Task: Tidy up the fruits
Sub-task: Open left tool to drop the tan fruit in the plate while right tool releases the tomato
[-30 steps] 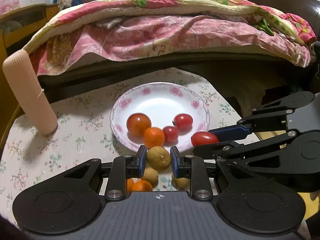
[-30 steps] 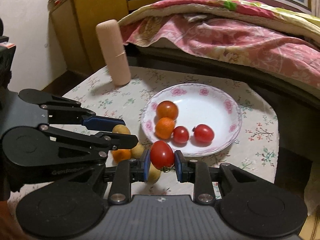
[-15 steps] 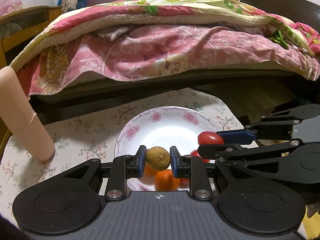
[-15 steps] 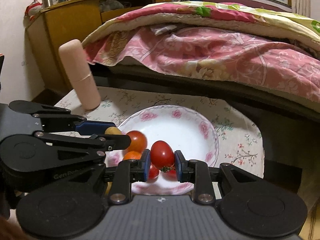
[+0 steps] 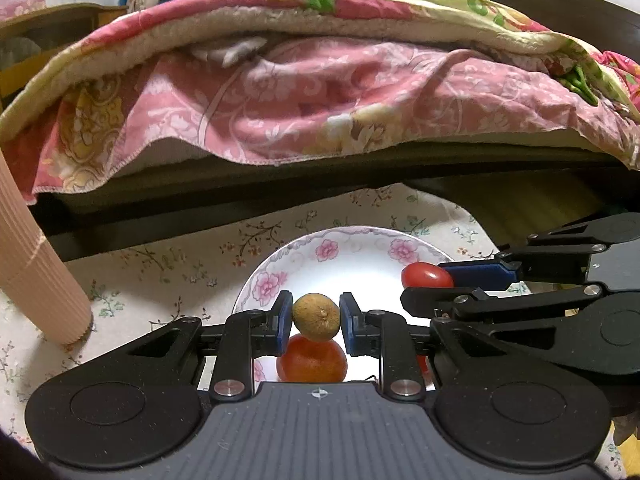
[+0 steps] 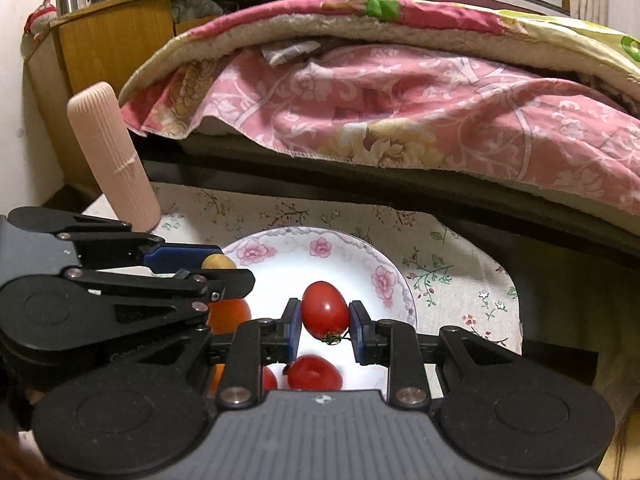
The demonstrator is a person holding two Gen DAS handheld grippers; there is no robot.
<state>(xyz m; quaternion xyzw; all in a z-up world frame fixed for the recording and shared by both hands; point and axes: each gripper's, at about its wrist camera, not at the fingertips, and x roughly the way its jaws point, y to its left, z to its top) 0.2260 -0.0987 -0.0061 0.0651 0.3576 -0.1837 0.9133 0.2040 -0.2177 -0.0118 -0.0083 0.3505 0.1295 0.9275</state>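
My left gripper (image 5: 316, 317) is shut on a brownish-yellow round fruit (image 5: 316, 316) and holds it above the white floral plate (image 5: 280, 276). An orange-red fruit (image 5: 312, 362) lies on the plate just below it. My right gripper (image 6: 325, 316) is shut on a red tomato (image 6: 325, 314) and holds it above the same plate (image 6: 384, 276). Another tomato (image 6: 314, 372) and an orange fruit (image 6: 230, 314) lie on the plate below. Each gripper shows in the other's view: the right one (image 5: 444, 284) and the left one (image 6: 224, 270).
The plate sits on a small table with a floral cloth (image 5: 172, 264). A tall pink ribbed cylinder (image 5: 36, 264) stands at the table's left. A bed with a pink quilt (image 5: 320, 92) runs along the far edge. A wooden cabinet (image 6: 108, 40) stands at far left.
Both grippers have lifted their fruit off the table and moved forward over the plate. The loose fruits near the table's front edge have dropped out of view.
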